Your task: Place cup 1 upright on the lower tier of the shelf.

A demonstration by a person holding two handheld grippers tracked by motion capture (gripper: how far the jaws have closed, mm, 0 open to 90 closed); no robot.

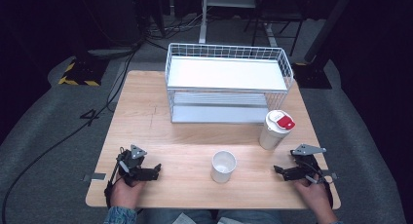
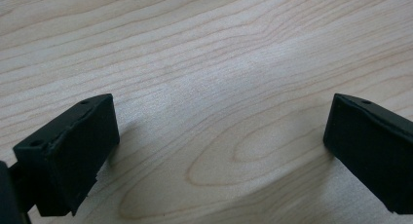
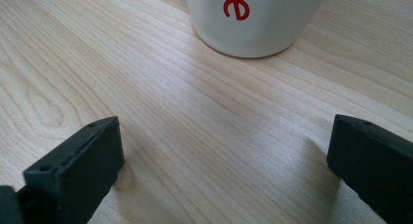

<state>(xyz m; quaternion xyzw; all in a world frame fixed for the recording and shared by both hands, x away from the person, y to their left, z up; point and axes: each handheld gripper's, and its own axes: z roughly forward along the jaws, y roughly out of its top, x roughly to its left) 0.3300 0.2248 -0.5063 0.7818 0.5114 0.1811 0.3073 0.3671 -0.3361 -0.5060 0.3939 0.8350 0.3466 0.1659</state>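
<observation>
A white cup (image 1: pixel 223 166) stands open-mouthed near the table's front edge, midway between my two grippers. Right of it and farther back stands a tall white container with a red-and-white lid (image 1: pixel 275 129). My left gripper (image 1: pixel 156 172) rests low on the wood left of the cup and points toward it. Its jaws (image 2: pixel 219 136) are wide apart over bare wood. My right gripper (image 1: pixel 278 171) lies right of the cup, below the container. It stands open (image 3: pixel 224 156), and ahead of it is the base of a white vessel with red lettering (image 3: pixel 253 19), apparently the cup.
A white wire basket rack (image 1: pixel 229 56) with a flat white upper shelf and a lower shelf takes up the back middle of the wooden table (image 1: pixel 146 117). Grey carpet surrounds the table, with cables on the floor at the left and stand feet behind.
</observation>
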